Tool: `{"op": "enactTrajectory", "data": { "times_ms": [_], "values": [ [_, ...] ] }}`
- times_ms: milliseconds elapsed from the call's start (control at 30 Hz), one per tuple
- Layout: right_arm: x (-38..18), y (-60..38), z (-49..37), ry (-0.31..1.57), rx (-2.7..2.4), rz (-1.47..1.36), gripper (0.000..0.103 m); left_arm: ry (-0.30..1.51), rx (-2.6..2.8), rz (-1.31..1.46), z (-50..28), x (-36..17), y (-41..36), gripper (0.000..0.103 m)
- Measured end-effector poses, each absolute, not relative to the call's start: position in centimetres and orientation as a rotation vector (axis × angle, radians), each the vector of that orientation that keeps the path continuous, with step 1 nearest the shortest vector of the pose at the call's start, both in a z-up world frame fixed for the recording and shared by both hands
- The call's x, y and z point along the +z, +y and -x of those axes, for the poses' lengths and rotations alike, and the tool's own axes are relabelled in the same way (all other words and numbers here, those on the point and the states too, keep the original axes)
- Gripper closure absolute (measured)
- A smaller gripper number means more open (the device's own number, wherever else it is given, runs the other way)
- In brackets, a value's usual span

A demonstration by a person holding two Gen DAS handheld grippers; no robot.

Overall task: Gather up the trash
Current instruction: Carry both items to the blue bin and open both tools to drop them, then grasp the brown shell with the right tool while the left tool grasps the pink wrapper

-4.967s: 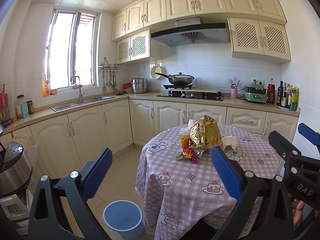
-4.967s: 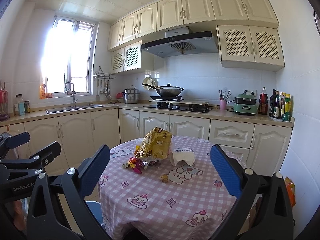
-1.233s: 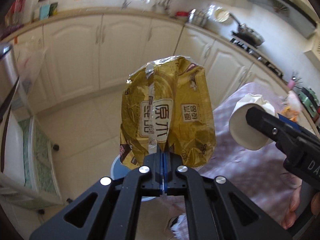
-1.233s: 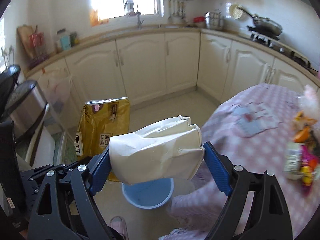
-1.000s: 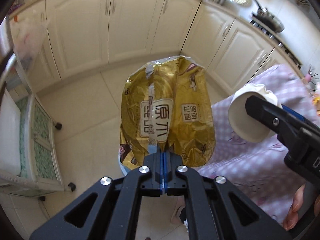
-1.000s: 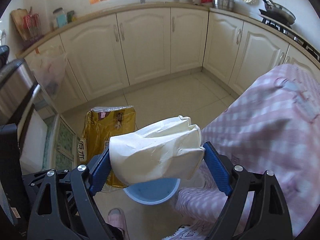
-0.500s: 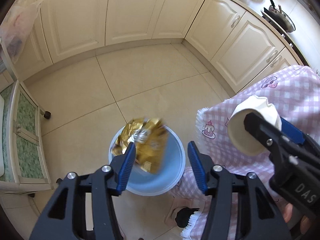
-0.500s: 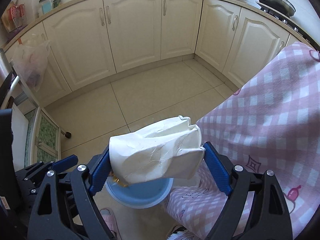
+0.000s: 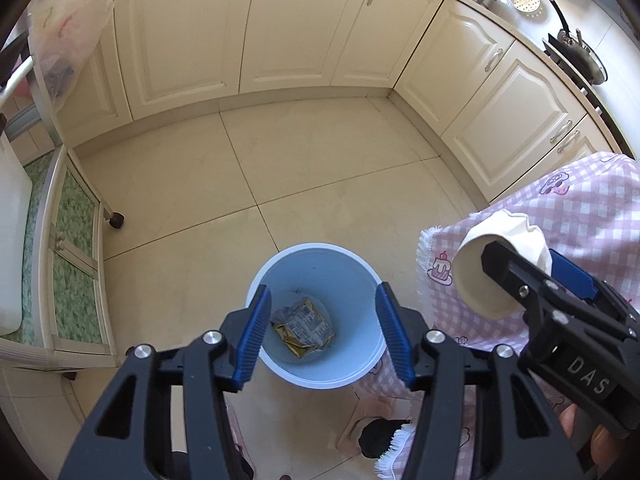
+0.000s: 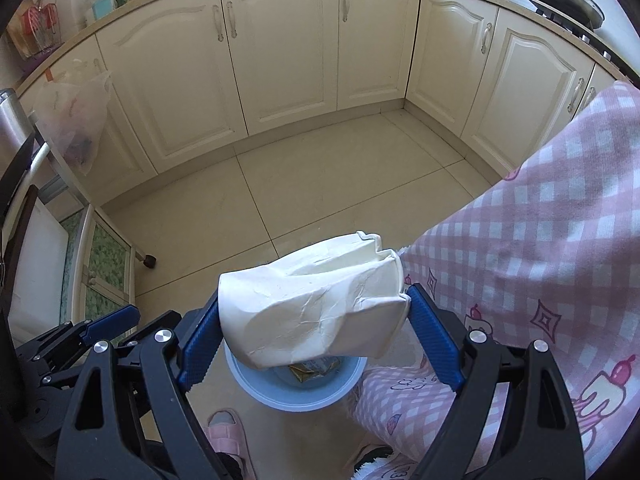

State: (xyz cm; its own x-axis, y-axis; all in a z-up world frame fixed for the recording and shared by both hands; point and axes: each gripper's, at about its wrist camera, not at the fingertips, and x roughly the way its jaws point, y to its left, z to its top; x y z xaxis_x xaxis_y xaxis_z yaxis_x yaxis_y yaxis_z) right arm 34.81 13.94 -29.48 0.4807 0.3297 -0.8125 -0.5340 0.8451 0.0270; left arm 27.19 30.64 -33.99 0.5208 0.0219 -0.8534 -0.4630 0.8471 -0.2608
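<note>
"DAS" reads in white capitals on the black body of the right gripper, at the near right of the left wrist view. The bag in the bin carries print, too small to read.

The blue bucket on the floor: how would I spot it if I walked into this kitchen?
Look at the tiled floor in front of the cream corner cabinets, right at the fringed edge of the pink checked tablecloth. There stands the blue bucket, round and open-topped. It is the only blue container there, with a crumpled gold snack bag at its bottom.
</note>
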Motion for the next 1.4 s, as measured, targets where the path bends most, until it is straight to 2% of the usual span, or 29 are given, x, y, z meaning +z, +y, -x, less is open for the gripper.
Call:
{"op": "enactTrajectory", "data": {
  "times_ms": [433, 633, 1033, 1233, 1400],
  "values": [
    [-24.8, 12.7, -34.0, 0.827, 0.517, 0.212, 0.014, 0.897, 0.29, 0.481, -26.0, -28.6, 29.4, 0.05],
    [-19.7, 9.3, -31.6, 0.72, 0.49, 0.19, 0.014, 0.82, 0.247, 0.441, -24.6, -23.7, 26.7, 0.05],
    [-10.8, -5.5, -25.4, 0.533, 0.294, 0.084, 0.014, 0.674, 0.026, 0.269, -22.0, -13.5, 12.7, 0.046],
    [-10.2, -14.0, -22.8, 0.521, 0.147, 0.034, 0.014, 0.677, -0.112, 0.159, -22.0, -11.7, 4.0, 0.043],
    [-11.5, -19.9, -22.5, 0.591, 0.058, 0.006, 0.014, 0.706, -0.174, 0.092, -22.3, -11.7, -1.2, 0.043]
  ]
}}
